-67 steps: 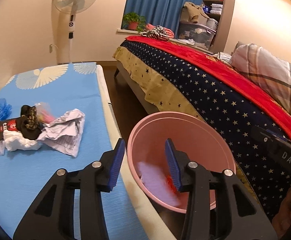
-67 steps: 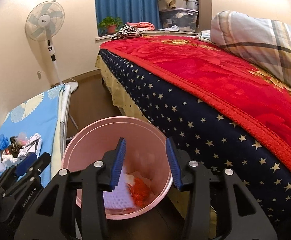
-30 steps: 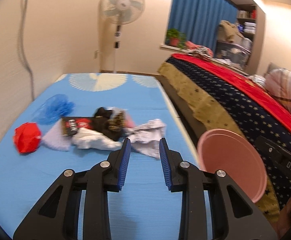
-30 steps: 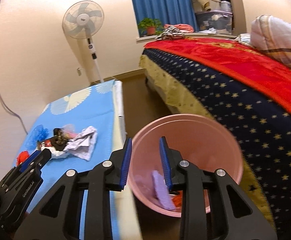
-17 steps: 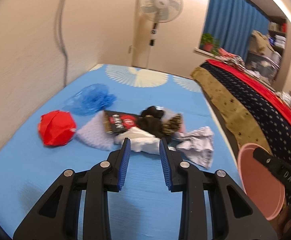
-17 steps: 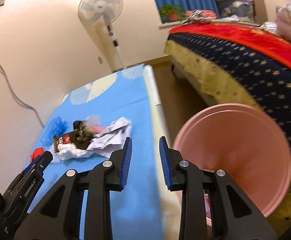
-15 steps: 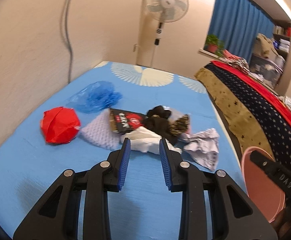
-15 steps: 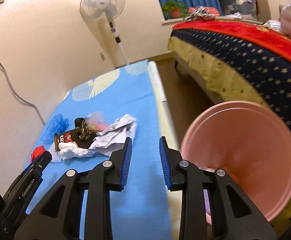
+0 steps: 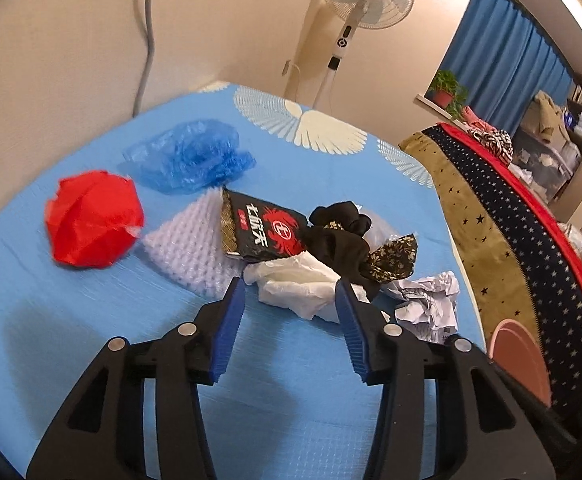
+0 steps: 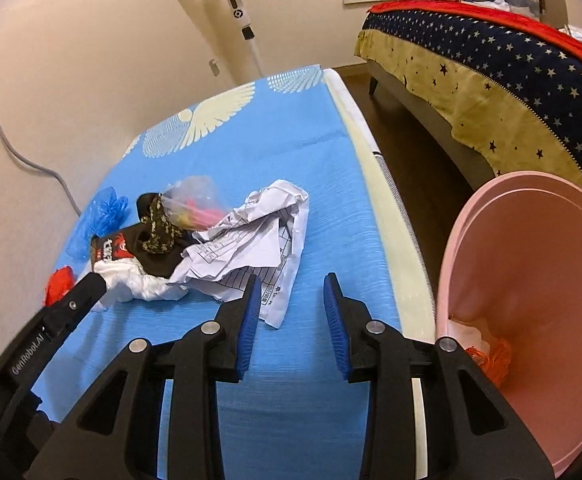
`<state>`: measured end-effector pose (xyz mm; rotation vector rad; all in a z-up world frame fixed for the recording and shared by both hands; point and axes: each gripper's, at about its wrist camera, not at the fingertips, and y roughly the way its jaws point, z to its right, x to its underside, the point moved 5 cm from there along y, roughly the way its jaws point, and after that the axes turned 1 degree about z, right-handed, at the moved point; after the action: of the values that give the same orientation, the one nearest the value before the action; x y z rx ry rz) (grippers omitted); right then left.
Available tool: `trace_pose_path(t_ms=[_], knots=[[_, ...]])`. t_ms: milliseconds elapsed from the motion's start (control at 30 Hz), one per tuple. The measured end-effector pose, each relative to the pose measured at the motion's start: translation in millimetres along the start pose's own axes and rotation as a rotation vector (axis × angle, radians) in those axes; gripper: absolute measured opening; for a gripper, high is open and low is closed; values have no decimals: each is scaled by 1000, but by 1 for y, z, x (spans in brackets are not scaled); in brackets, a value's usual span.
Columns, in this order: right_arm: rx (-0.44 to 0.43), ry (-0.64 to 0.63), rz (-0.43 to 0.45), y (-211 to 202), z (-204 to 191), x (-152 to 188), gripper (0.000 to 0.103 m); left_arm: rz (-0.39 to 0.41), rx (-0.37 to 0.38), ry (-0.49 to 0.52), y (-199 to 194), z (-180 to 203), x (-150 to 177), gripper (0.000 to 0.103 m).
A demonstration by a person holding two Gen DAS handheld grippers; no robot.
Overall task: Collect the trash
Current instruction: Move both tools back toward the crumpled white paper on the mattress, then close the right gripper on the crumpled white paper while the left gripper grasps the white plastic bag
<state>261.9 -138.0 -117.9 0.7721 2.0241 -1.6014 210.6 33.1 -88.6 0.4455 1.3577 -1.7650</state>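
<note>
The left gripper (image 9: pixel 289 322) is empty, its jaws opening just short of the white plastic bag (image 9: pixel 297 284); the right gripper (image 10: pixel 293 318) is empty too, jaws opening, with the crumpled paper (image 10: pixel 251 240) beside its left finger. The pink bin (image 10: pixel 531 280), right of the right fingers, already holds some scraps; about 7 pieces seem left beyond the fingertips, including the red wad (image 9: pixel 91 218) and blue bag (image 9: pixel 191 156).

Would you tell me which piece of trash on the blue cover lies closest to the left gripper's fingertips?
The crumpled white plastic bag, lying just ahead of the opening left gripper; the red wad and blue bag lie farther back.
</note>
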Motion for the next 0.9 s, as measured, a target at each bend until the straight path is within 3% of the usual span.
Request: trace_pose_path(t_ms=[133,200,267,367,400,567,900], knots=[[16,-18,-19,5,-3,2,22,-41,44,-38,10,0,3,47],[13,-13,-28,6,-2,3,7,-49,56,-36,11,2,4,47],[13,-5,-26,5,-1,3,1,-57,69,-38,12,3,4,45],[23,-8,-16,2,0,4,1,-60,76,-43,12,2,4,28],[25,-12,-12,0,0,4,1,-57,81,-45,11,2,4,18],[39,-14,5,-10,4,4,1,-35,88,-34,2,2,0,0],[44,1,41,-35,12,6,1,-3,78,-27,-19,-1,-2,1]])
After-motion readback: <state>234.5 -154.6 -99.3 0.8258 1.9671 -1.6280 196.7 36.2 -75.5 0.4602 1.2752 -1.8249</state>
